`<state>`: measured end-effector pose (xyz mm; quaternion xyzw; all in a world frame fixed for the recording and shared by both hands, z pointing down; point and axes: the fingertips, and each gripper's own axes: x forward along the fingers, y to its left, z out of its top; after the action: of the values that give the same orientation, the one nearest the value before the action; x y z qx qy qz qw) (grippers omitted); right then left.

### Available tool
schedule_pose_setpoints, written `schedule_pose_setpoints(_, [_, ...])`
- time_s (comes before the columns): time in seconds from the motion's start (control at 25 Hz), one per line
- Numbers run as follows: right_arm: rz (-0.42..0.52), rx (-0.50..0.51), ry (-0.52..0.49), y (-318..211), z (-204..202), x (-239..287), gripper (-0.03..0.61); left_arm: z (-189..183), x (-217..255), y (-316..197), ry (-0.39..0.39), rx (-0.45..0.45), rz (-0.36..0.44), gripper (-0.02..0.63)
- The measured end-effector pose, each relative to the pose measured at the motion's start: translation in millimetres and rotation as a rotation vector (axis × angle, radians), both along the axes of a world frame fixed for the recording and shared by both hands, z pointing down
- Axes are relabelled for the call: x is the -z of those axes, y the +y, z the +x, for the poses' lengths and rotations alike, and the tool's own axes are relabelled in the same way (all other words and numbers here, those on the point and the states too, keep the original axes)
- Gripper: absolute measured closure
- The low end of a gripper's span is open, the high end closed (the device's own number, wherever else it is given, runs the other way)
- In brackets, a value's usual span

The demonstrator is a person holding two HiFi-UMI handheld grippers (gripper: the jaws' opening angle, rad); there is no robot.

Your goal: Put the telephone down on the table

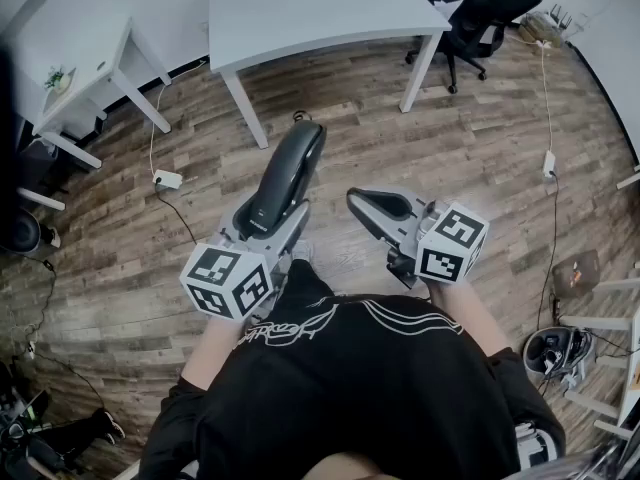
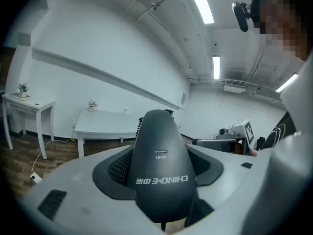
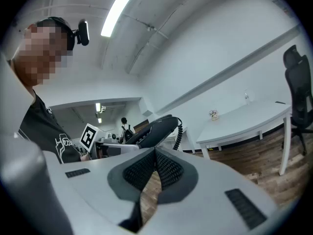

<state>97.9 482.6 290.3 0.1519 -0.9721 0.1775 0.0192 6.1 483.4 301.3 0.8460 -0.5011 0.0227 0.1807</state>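
A black handset (image 1: 287,173) is held in mid-air over the wooden floor (image 1: 480,148), clamped between the widely spread jaws of the left gripper (image 1: 262,226), while the right gripper (image 1: 378,208) is held beside it, closed and empty, well apart from the white table (image 1: 320,18).

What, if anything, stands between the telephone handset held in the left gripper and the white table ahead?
Nothing visible does. The telephone handset, clamped in the left gripper, points toward the white table, and only wood floor lies between them. The office chair stands off to the right of the table, out of the path.
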Motion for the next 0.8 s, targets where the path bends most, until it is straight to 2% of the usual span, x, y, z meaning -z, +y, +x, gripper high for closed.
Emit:
schedule_pose_setpoints(0.36, [0.007, 0.01, 0.026, 0, -21, 4, 0.541, -22, 8, -4, 0.029, 0.011, 0.025, 0.327])
schedule_pose_setpoints(0.8, [-0.066, -0.04, -0.001, -73, -62, -12, 0.54, -61, -4, -75, 0.024, -0.029, -0.022, 0.327])
